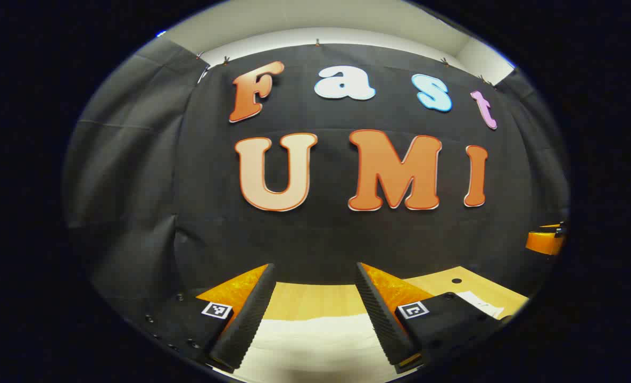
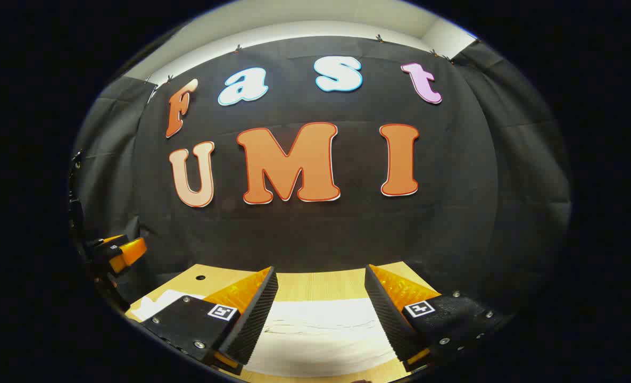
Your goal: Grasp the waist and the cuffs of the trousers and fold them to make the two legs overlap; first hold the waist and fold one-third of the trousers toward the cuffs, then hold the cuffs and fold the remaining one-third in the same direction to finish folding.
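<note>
White trousers [image 1: 315, 346] lie flat on the wooden table [image 1: 315, 300], seen low in the left gripper view between and beyond my fingers. My left gripper [image 1: 313, 298] is open above the cloth, nothing held. In the right gripper view the same white trousers [image 2: 321, 335] spread across the table [image 2: 321, 284], with faint creases near the far edge. My right gripper [image 2: 321, 298] is open over them and holds nothing. The left gripper [image 2: 118, 250] appears at the far left of the right gripper view, and the right gripper [image 1: 547, 239] at the far right edge of the left gripper view.
The black cloth wall stands close behind the table's far edge. A small round hole [image 1: 456, 280] marks the tabletop to the right in the left gripper view; the hole [image 2: 200, 277] is at the left in the right gripper view.
</note>
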{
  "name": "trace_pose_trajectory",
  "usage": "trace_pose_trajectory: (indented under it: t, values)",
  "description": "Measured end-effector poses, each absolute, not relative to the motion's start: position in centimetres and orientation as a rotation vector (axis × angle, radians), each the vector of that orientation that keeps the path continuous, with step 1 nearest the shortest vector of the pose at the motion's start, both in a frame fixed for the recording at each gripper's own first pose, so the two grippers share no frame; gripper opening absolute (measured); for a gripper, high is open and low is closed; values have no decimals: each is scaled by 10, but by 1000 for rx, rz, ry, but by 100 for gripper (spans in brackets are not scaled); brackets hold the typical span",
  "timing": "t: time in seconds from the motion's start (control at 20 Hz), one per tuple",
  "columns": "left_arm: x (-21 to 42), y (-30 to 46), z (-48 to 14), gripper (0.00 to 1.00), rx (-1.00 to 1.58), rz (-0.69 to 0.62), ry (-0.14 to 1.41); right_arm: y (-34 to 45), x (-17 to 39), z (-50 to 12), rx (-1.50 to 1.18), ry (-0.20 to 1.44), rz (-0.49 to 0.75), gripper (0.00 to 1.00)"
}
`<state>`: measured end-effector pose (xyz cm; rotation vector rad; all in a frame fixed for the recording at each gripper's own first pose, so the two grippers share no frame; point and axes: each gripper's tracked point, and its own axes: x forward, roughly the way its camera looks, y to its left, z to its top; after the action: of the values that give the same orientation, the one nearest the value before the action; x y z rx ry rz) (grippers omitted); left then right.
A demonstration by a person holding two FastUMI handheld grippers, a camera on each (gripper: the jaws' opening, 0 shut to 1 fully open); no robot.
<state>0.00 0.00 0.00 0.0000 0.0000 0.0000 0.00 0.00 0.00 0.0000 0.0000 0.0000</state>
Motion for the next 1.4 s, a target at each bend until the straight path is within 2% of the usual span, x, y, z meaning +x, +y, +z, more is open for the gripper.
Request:
trace_pose_trajectory:
  t: [0.3,0.7,1.0,1.15,1.4]
  values:
    - [12,51,8,98,10,23,-6,8,14,-10,23,32,-13,98]
    - [32,21,10,98,-12,45,28,13,71,3,27,52,76,98]
    - [44,21,7,98,-59,146,8,-5,93,-21,66,114,117,98]
    - [52,26,9,97,-53,150,-10,-23,97,-51,183,213,90,98]
    - [77,35,3,98,-36,106,27,-62,91,-102,381,336,-46,98]
